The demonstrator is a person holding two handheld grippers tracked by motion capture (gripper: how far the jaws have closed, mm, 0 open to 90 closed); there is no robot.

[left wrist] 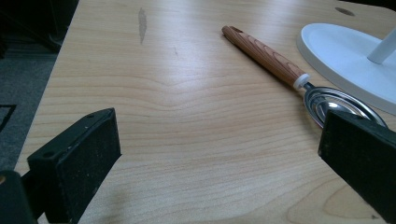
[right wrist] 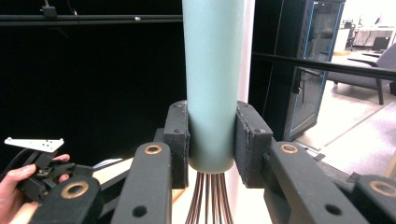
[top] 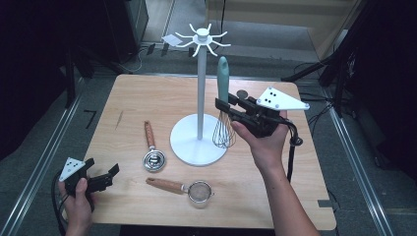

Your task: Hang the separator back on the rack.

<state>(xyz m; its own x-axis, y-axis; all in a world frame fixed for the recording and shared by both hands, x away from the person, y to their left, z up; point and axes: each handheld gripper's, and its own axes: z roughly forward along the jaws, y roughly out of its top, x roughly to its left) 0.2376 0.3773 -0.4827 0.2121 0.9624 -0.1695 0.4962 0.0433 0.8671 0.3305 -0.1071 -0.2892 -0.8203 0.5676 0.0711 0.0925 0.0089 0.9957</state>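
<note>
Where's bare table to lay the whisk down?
Free: the far left corner beyond the wooden-handled scoop, and the right edge of the table past the right gripper. Crowded: around the stand's base and the strainer.

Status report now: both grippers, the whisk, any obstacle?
Right gripper shut on whisk, handle upright. Left gripper open. Stand pole close beside whisk.
</note>
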